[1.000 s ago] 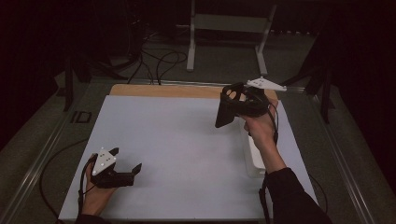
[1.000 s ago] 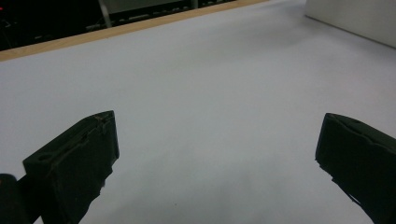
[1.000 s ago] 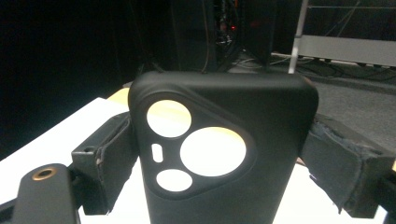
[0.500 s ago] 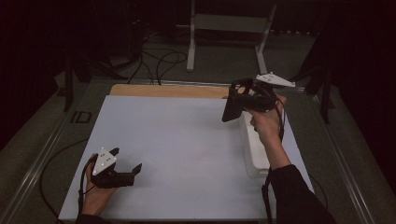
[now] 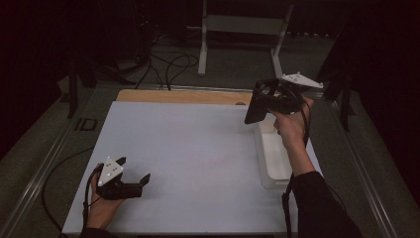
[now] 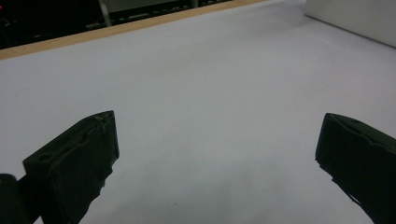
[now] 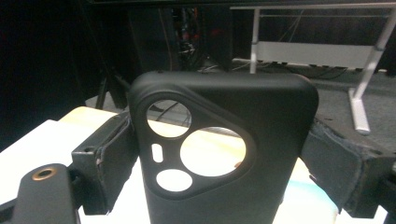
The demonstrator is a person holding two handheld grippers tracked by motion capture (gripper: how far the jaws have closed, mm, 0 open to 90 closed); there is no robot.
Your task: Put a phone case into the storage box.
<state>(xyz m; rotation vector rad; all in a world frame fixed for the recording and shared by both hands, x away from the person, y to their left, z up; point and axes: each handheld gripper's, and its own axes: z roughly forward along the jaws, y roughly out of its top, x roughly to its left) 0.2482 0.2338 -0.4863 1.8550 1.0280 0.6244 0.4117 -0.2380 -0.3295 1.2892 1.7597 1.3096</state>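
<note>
Since the right tool (image 7: pixel 219 154) pinches the black phone case (image 7: pixel 224 140) by its side edges, it looks light and flexible; squeeze gently. Left tool (image 5: pixel 130 182) rests spread on the worktop (image 5: pixel 198 148)

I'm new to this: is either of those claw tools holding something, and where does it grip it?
The right gripper clamps a black phone case by its two long side edges. The left gripper is open, holding nothing.

A white table mat (image 5: pixel 198 158) covers the wooden tabletop (image 5: pixel 183 96); a metal stand (image 5: pixel 242 29) stands beyond.
</note>
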